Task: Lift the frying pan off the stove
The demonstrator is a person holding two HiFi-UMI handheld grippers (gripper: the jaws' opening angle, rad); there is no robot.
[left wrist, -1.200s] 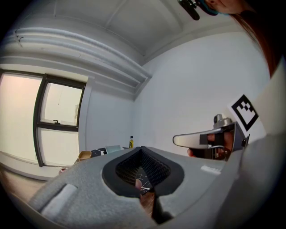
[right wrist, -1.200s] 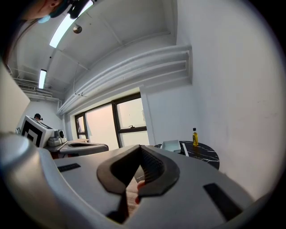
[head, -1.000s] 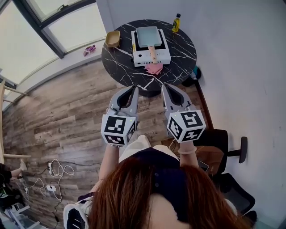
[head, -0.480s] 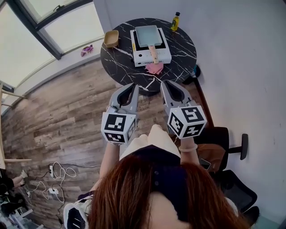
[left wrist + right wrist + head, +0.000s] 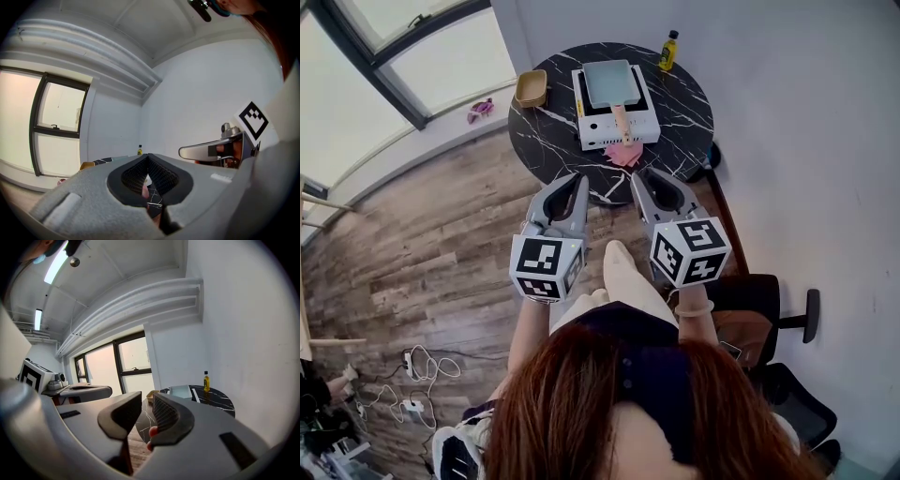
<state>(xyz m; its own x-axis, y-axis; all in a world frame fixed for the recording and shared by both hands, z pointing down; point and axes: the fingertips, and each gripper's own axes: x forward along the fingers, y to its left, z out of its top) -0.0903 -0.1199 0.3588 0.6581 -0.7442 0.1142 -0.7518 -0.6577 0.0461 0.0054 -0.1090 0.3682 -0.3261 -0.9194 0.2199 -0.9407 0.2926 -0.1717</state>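
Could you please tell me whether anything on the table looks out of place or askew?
Only one small thing: a pink cloth lies crumpled on the table, right in front of the stove, near the pan's handle. The pan sits square on the stove, and nothing looks spilled or damaged.

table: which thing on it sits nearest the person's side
The pink cloth, lying just in front of the stove at the near edge; the pan, bowl and bottle sit farther back.

Table (image 5: 684, 111): we see black marble with white veins.
Pan (image 5: 609, 82): we see pale blue-grey.
Stove (image 5: 621, 132): white.
Bottle (image 5: 669, 52): yellow.
Cloth (image 5: 624, 154): pink.
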